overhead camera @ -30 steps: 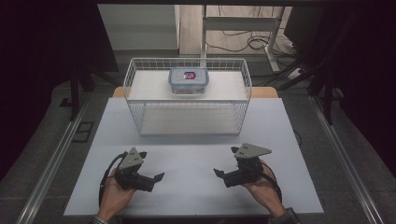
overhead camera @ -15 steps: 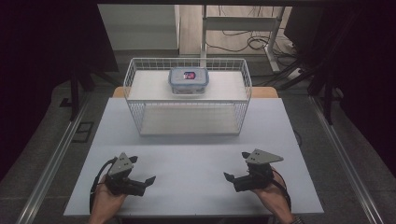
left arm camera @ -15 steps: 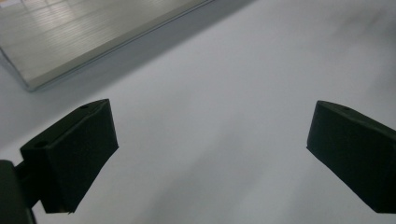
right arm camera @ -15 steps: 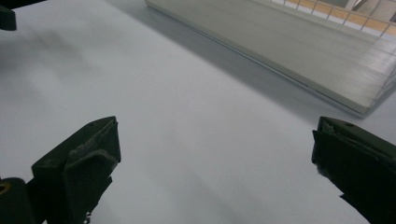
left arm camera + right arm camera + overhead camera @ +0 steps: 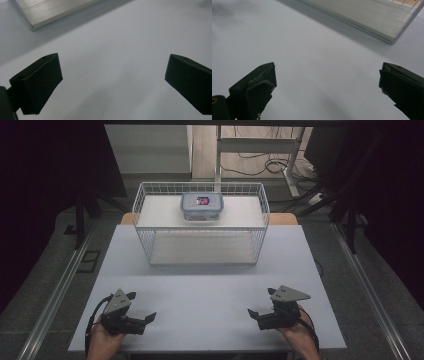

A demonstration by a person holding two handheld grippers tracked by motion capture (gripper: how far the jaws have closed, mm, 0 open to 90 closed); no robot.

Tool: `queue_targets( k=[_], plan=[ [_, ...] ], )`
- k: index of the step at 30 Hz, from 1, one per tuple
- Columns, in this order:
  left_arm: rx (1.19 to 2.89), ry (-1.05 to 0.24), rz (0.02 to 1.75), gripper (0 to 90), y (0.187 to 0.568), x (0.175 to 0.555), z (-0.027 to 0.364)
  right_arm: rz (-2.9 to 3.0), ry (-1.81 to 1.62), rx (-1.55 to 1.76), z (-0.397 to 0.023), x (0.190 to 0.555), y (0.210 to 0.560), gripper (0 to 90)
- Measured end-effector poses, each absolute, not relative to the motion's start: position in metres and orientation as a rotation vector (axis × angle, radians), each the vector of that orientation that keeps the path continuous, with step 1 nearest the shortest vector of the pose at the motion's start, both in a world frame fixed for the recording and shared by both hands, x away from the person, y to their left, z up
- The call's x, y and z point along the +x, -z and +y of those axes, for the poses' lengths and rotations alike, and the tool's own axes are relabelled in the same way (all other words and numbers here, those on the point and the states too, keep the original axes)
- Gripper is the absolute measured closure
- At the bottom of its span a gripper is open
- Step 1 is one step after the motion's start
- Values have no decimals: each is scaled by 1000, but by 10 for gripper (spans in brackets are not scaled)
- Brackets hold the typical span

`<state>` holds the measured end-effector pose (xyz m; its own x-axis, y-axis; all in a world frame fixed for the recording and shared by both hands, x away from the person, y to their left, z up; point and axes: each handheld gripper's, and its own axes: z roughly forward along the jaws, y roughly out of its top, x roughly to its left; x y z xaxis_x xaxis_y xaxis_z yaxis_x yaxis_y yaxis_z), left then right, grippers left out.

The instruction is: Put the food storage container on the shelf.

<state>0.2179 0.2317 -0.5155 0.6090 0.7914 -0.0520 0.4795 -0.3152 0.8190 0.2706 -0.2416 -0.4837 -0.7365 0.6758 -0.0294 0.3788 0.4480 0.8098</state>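
With both jaws spread wide and empty, the left gripper (image 5: 141, 314) and right gripper (image 5: 256, 313) are being held well short of the wire basket (image 5: 150, 245), so a long forward reach to the lidded container (image 5: 201, 206) inside is being called for next.

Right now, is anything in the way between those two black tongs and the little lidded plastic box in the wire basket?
Yes: the white wire basket's near wall stands between the open left tongs, the open right tongs and the clear plastic box with the blue-rimmed lid. The basket's top is open; the white table between is bare.
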Motion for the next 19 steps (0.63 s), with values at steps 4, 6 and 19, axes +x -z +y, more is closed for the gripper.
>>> queue_targets(
  k=[4,6,19],
  plan=[
    [1976,-448,1015,0,522,215,235,2368,-1156,903,-244,268,491,6],
    [1970,-435,1022,0,526,215,237,2377,-1139,905,-244,267,495,4],
    [2099,-406,1013,0,542,220,232,2448,-1044,931,-243,272,514,0]
  ],
)
